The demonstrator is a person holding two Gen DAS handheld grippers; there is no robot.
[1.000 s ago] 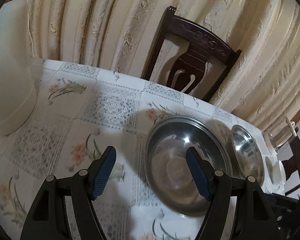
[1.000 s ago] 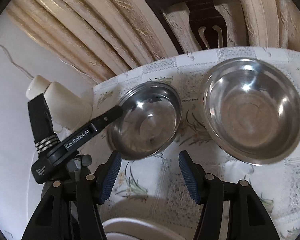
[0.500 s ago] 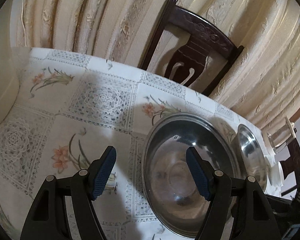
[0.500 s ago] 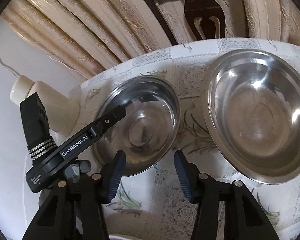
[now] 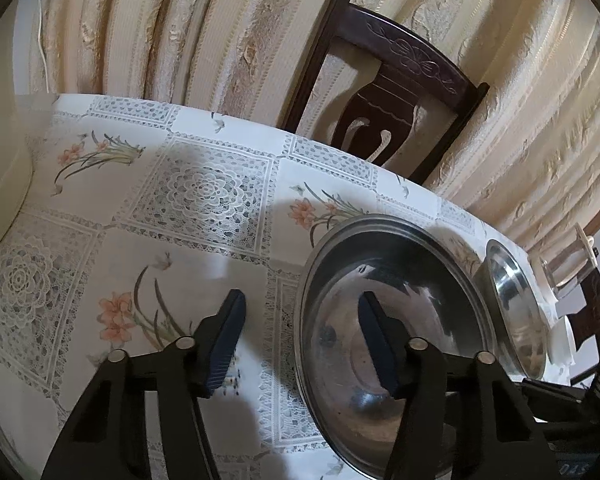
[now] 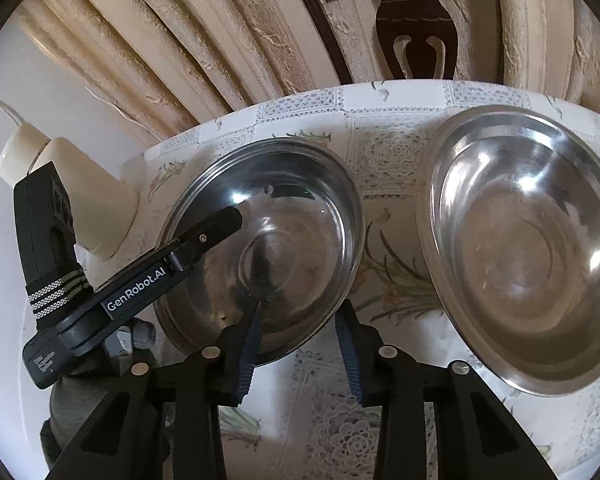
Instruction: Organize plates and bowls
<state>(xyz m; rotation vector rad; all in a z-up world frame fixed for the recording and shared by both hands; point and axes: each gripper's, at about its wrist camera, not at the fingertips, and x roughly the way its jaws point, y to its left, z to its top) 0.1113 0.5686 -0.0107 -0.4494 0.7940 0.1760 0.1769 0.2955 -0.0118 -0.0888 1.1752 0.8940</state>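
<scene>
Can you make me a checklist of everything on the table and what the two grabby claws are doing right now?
Surface: round table with a floral and lace-pattern tablecloth.
Job's things: two steel bowls, a left bowl and a right bowl, side by side, apart, both upright and empty.
Clutter: cream appliance at the table's left edge; a white dish and a clear jug at the far right, unclear.
Grippers: left gripper open, one finger over the left bowl's rim and one outside; right gripper open, straddling that bowl's near rim.
Cables: thin white cord on the wall.
Surroundings: cream curtain; dark wooden chair behind the table.
</scene>
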